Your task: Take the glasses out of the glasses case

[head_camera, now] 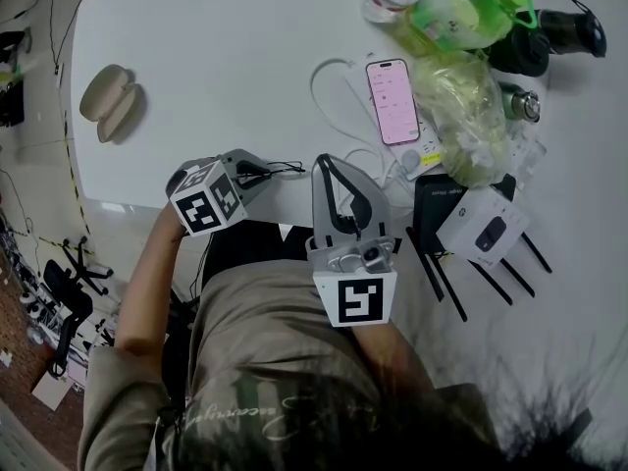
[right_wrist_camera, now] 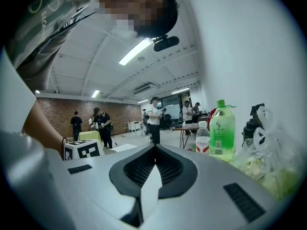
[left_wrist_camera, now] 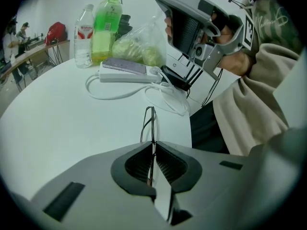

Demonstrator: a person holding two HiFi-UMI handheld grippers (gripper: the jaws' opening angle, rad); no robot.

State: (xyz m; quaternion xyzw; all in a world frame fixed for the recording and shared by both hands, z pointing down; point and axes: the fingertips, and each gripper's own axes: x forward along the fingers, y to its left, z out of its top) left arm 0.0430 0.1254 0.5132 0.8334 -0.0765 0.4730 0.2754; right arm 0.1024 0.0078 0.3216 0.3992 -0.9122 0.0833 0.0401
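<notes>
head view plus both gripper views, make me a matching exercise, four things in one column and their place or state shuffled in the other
Things:
1. glasses case
2. glasses
3. phone
4. right gripper

Places or states:
A. lying on the power strip, screen lit pink
B. lying open on the table, apart from both grippers
C. pinched in the left gripper
D. jaws together, nothing between them

Pairs: 1-B, 2-C, 3-A, 4-D

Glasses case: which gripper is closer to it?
Left. The left gripper, gripping the glasses, is lower right of the glasses case in the head view; the right gripper is farther right.
</notes>
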